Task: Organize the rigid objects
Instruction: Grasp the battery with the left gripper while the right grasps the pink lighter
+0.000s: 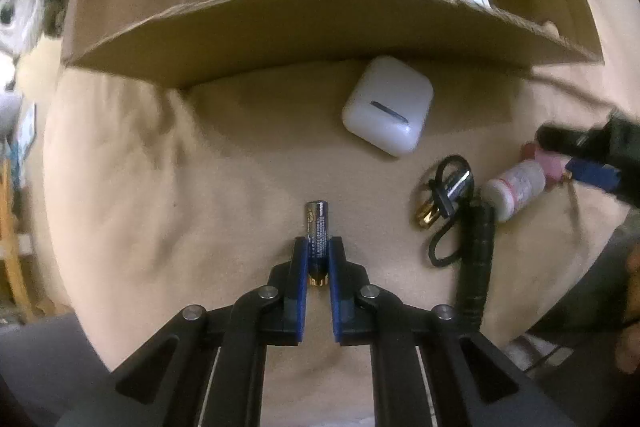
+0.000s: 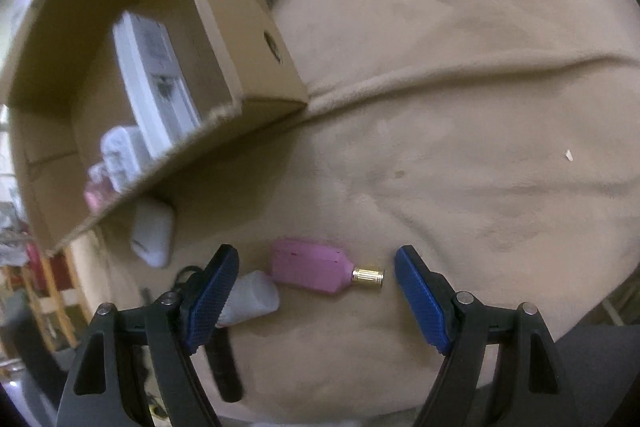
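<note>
Gripping the battery [image 1: 317,227] on the tan blanket [image 1: 200,187], your left gripper [image 1: 318,247] pinches only its lower half; lift carelessly and it can pivot out. Your right gripper [image 2: 316,287] hangs open around the pink bottle [image 2: 310,269], whose left finger [image 2: 212,291] may nudge the white bottle [image 2: 252,299].

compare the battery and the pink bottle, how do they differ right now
The battery is a slim dark cylinder with printed text; the pink bottle is a broader, flat-sided body with a gold ribbed cap. The battery is clamped between the shut jaws of the left gripper, while the pink bottle lies free between the open jaws of the right gripper, untouched. Both lie on the tan blanket, outside the cardboard box.
</note>
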A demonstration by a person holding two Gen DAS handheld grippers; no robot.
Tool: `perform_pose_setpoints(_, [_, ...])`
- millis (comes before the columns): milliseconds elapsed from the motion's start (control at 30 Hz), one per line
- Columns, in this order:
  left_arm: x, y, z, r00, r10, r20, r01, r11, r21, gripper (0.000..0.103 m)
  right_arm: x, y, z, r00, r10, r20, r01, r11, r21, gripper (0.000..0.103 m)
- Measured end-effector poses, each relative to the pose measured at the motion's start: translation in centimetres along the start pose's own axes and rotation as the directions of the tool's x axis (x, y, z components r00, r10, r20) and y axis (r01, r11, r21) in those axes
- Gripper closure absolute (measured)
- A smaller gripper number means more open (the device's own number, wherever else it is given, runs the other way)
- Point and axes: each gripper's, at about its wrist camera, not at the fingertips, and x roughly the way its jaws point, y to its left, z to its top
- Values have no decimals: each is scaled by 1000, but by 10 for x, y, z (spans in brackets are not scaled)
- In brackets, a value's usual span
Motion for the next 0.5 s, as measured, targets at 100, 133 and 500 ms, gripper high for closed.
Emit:
perform_pose_setpoints(100, [1, 9, 3, 1000, -2, -2, 2, 1000, -30, 94, 10, 11, -3, 998, -55, -8, 55, 998, -44, 17])
perform_pose_setpoints(133, [1, 12, 3, 1000, -1, -1, 1, 999, -37, 94, 12, 15, -4, 997, -76, -6, 76, 995, -63, 17])
perform_pose_setpoints(500, [-4, 37, 5, 1000, 20, 20, -18, 994, -104, 94, 20, 43, -17, 984, -173, 46, 179, 966, -189, 37])
